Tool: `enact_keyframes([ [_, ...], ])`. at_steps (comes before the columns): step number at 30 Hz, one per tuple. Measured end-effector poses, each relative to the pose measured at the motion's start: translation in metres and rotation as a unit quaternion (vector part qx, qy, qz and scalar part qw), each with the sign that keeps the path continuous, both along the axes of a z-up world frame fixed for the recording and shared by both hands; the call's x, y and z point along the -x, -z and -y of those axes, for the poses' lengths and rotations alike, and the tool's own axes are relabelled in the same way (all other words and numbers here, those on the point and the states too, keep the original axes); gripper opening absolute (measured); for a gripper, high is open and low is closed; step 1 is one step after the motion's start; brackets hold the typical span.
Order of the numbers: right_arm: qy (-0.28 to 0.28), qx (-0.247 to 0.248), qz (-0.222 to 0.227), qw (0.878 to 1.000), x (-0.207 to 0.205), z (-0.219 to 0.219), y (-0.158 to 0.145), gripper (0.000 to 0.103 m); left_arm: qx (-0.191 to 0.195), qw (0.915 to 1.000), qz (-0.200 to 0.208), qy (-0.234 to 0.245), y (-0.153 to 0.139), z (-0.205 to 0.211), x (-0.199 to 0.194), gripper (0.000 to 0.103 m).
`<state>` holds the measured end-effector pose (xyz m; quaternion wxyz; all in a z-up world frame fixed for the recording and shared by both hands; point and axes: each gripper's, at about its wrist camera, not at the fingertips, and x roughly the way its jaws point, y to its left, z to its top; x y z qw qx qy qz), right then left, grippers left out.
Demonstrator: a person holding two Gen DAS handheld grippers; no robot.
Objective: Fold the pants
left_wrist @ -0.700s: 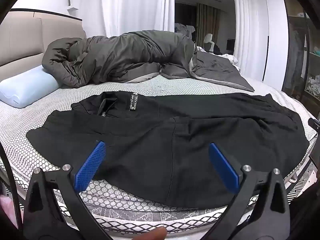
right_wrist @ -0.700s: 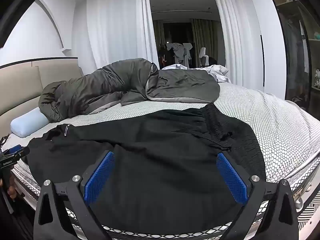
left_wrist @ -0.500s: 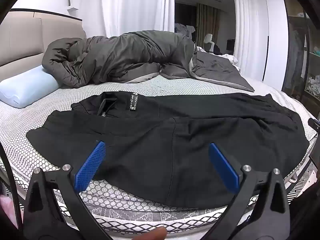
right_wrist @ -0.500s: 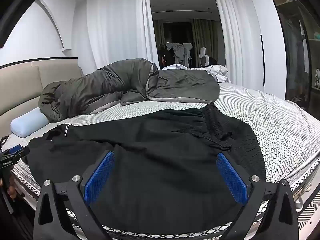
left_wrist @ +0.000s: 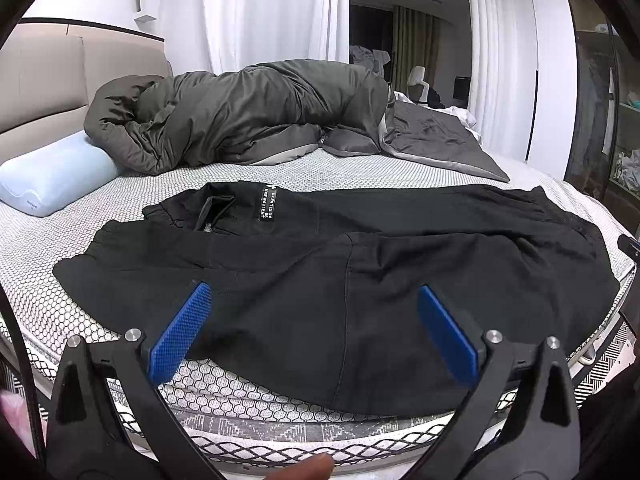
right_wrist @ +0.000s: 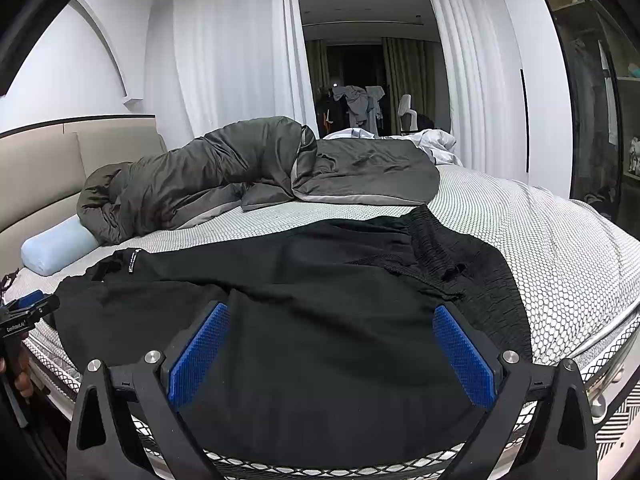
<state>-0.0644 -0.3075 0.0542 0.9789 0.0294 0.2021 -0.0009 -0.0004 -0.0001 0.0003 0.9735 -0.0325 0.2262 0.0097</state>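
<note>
Both hand-held grippers wide — above pants

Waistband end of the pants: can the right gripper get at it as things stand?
Probably yes. The right gripper is open above the black pants, and the ribbed waistband lies flat just ahead to its right, with nothing on top. The grey duvet sits farther back.

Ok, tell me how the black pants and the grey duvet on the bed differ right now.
The black pants lie spread fairly flat near the front edge of the mattress; the grey duvet is bunched into a tall heap further back. The pants are plain black with a small lettered label; the duvet is dark grey with a lighter underside showing. Both rest on the mattress, and neither is gripped.
</note>
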Motion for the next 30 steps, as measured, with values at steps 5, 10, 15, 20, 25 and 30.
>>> enact_keyframes([
  [5, 0.005, -0.007, 0.000, 1.000, 0.000, 0.003, -0.001, 0.103, 0.002, 1.0000, -0.003, -0.003, 0.000, -0.001, 0.000, 0.102],
  [10, 0.022, -0.025, -0.002, 0.999, -0.001, 0.020, -0.009, 0.103, 0.026, 0.9995, -0.010, -0.014, -0.001, -0.014, -0.001, 0.102],
  [15, 0.035, -0.011, -0.041, 0.998, -0.017, 0.042, -0.019, 0.103, 0.043, 0.9988, -0.021, -0.015, -0.007, -0.038, -0.006, 0.102],
  [20, 0.046, 0.015, -0.052, 0.998, -0.020, 0.063, -0.025, 0.103, 0.040, 0.9979, -0.019, -0.046, -0.021, -0.071, -0.001, 0.102],
  [25, 0.066, 0.023, -0.075, 0.995, -0.013, 0.084, -0.014, 0.103, 0.076, 0.9905, -0.041, -0.107, -0.021, -0.121, 0.002, 0.102],
  [30, 0.095, 0.006, -0.085, 0.992, 0.009, 0.106, 0.005, 0.103, 0.137, 0.9729, -0.069, -0.173, -0.004, -0.179, 0.007, 0.102],
])
